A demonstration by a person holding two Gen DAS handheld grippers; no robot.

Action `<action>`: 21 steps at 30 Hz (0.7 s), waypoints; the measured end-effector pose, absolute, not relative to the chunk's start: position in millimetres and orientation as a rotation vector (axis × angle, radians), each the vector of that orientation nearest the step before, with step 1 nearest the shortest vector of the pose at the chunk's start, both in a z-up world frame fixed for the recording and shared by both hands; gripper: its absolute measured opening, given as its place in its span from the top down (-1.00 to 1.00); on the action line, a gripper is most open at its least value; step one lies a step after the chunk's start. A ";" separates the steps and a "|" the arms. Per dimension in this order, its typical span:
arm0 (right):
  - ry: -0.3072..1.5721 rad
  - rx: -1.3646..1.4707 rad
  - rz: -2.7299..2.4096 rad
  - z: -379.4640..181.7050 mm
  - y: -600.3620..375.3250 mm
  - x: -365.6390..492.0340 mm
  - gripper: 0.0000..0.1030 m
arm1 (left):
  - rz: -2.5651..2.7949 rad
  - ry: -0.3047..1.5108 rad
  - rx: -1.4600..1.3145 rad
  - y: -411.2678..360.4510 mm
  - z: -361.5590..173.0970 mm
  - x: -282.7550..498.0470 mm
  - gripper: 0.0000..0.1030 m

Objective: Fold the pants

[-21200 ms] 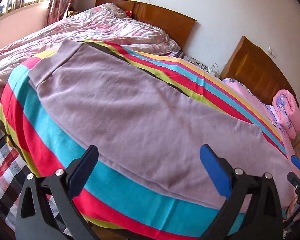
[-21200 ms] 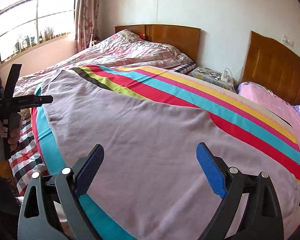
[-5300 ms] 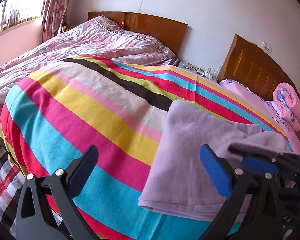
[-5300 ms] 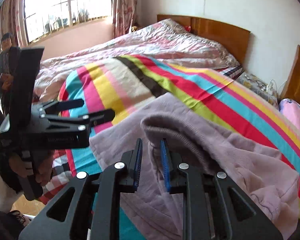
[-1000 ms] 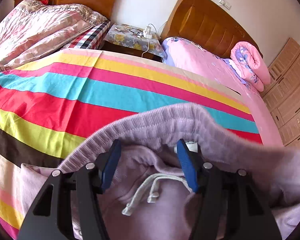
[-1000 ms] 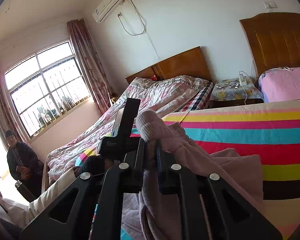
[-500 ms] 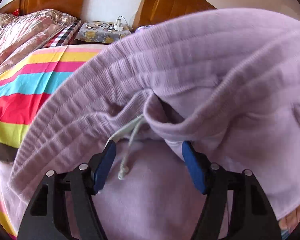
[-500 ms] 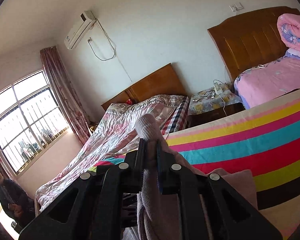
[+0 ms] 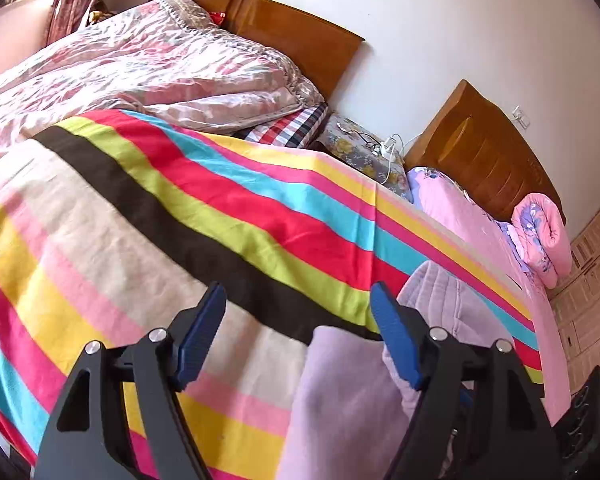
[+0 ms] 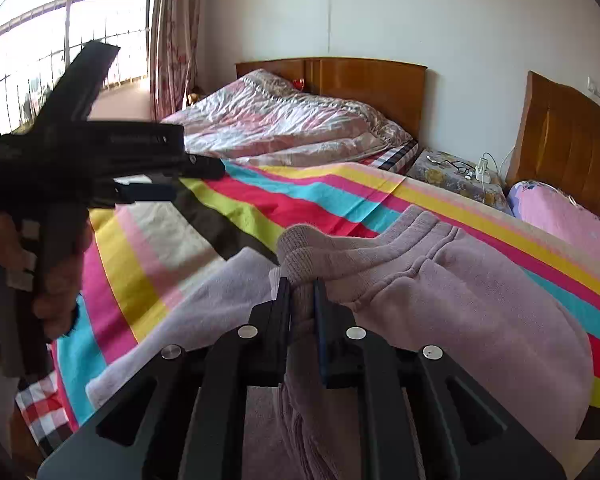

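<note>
The lilac pants lie bunched and partly folded on the striped blanket. In the left wrist view the pants sit at the lower right. My right gripper is shut on the ribbed waistband of the pants and holds that edge a little above the bed. My left gripper is open and empty, above the blanket just left of the pants. In the right wrist view the left gripper shows hand-held at the left, above the blanket.
The striped blanket covers the near bed. A quilted pink duvet lies behind it. A nightstand with cables stands between wooden headboards. A pink bed with a rolled quilt is at the right. A window is at the left.
My left gripper has let go of the waistband and pulled back left, open. My right gripper has lowered with the waistband, and the pants have dropped onto the bed.
</note>
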State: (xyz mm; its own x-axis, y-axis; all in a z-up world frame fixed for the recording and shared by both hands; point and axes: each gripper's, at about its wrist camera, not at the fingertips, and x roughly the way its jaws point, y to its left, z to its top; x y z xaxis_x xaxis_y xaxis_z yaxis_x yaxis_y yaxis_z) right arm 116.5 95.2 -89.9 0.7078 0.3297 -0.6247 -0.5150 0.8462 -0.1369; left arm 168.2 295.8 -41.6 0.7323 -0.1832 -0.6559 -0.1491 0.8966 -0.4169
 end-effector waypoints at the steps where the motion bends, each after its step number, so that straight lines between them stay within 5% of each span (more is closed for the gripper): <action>1: 0.598 -0.386 0.444 -96.0 104.1 113.7 0.69 | -0.019 0.762 -0.487 304.9 -47.0 162.7 -0.47; 10: 0.592 -0.402 0.404 -76.8 100.3 115.1 0.50 | -0.145 0.791 -0.542 292.8 -83.7 128.4 -0.47; 12: 0.677 -0.465 0.451 -87.6 108.9 122.1 -0.37 | -0.161 0.777 -0.557 292.0 -83.8 125.3 -0.47; 13: 0.700 -0.496 0.454 -94.6 113.1 122.7 -0.52 | -0.159 0.770 -0.564 293.2 -83.6 122.7 -0.47; 19: 0.700 -0.688 0.382 -114.2 125.0 104.8 -0.50 | -0.166 0.775 -0.607 301.5 -92.6 110.7 -0.47; 21: 0.737 -0.609 0.397 -106.1 110.9 108.4 -0.29 | -0.175 0.777 -0.606 299.7 -92.7 107.3 -0.49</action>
